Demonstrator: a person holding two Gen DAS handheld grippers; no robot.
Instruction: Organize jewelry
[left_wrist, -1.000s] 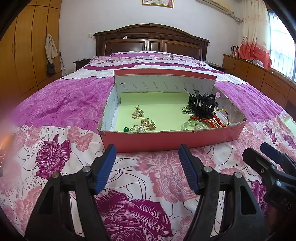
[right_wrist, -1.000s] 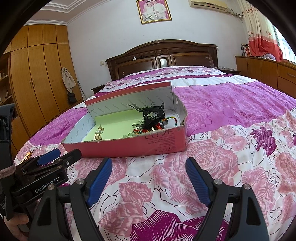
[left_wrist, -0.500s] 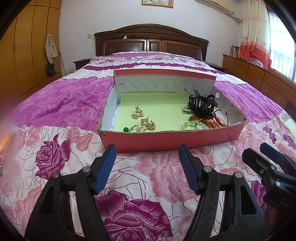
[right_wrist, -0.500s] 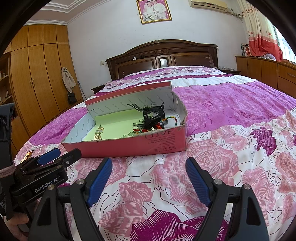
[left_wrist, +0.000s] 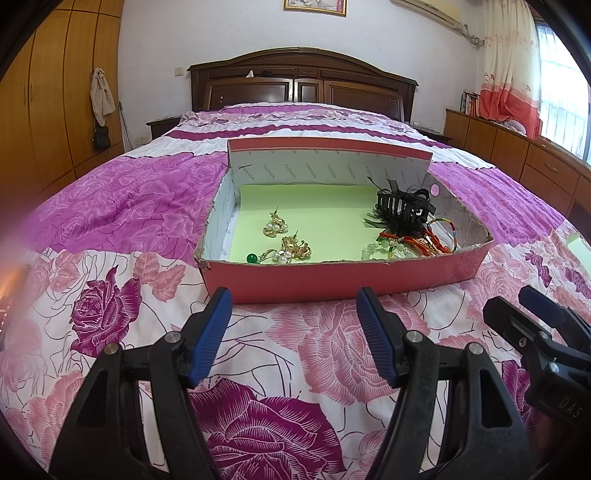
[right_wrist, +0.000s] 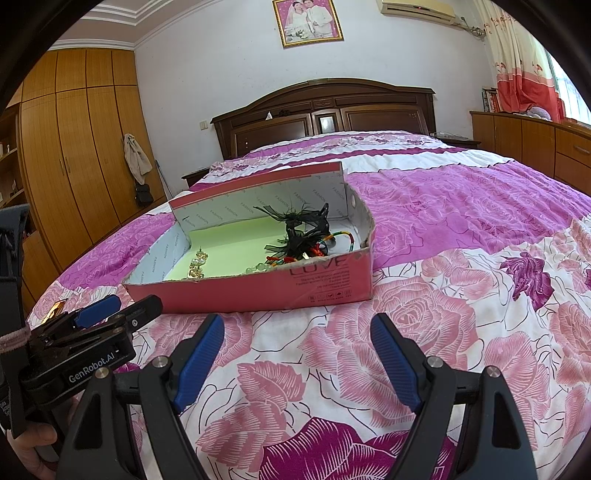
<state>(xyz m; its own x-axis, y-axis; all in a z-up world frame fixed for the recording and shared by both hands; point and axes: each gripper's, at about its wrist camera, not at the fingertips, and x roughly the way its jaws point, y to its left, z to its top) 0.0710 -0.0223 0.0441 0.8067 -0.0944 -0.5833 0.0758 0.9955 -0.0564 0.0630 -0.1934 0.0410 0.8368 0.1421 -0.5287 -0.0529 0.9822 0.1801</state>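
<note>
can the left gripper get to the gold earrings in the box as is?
Probably yes. The left gripper is open and empty, facing the pink box. The box has no lid, and the gold earrings lie uncovered on the green liner; only the low front wall needs clearing.

Floral bedspread (left_wrist: 155, 199), dark wooden headboard (left_wrist: 303, 79), wooden wardrobe (right_wrist: 77, 147), white wall (right_wrist: 229, 66), curtained window (left_wrist: 554, 81)

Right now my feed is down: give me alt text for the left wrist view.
The open left gripper hovers over the floral bedspread, just short of a pink box. Inside lie gold earrings on the left and a black hair claw over tangled bracelets on the right.
</note>
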